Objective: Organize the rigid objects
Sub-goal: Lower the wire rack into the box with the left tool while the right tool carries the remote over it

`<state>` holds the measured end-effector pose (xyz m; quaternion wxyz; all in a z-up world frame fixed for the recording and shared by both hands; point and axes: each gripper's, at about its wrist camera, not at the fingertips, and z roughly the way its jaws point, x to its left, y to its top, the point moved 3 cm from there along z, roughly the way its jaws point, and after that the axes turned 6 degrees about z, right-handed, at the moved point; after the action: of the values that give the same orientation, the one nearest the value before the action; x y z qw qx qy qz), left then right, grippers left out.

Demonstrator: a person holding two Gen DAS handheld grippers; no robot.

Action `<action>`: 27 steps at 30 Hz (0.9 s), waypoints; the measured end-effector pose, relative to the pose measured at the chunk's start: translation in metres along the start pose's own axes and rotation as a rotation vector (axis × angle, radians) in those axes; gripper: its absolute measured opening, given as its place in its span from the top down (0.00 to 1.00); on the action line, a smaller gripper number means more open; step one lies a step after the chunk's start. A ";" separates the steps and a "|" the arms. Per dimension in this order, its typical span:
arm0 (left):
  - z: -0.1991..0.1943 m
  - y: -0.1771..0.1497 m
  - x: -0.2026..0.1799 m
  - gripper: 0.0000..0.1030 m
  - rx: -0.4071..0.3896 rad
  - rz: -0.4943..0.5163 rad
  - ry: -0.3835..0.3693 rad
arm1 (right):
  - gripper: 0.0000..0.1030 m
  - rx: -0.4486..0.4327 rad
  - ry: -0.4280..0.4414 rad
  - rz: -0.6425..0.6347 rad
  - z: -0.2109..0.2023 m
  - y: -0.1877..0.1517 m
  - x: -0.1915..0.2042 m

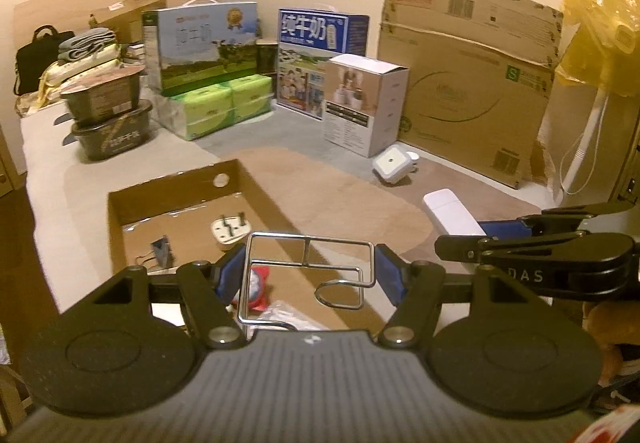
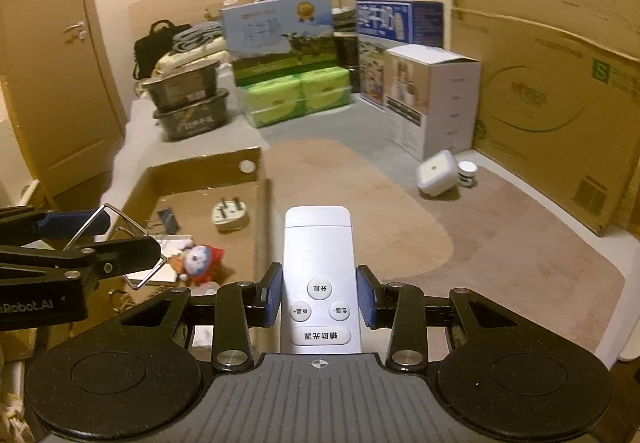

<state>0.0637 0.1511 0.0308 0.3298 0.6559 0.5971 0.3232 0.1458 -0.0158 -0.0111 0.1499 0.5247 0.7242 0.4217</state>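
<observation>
— What are you carrying?

— My left gripper is clamped on a wire rack, pads on its two sides. My right gripper is closed on a white remote, whose long axis runs straight out ahead along the fingers.

— Where does it all go?

— Into the open box, I'd judge. It sits on the mat's left edge, already holding a plug, a clip and a toy.

— Which hand is nearer?

— The left: the rack hangs over the box's near end. The remote is just right of its right wall, so it must go left.
</observation>
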 end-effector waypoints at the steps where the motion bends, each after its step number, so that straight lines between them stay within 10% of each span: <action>1: -0.002 -0.001 0.004 0.37 0.000 -0.003 0.004 | 0.62 0.000 0.005 -0.005 0.001 0.001 0.004; 27: -0.008 -0.019 0.078 0.37 0.046 -0.060 0.084 | 0.62 0.043 0.088 -0.076 0.040 0.002 0.063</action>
<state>0.0522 0.2305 0.0225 0.2988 0.6309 0.6372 0.3266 0.1478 0.0586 -0.0194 0.1227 0.4809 0.7582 0.4227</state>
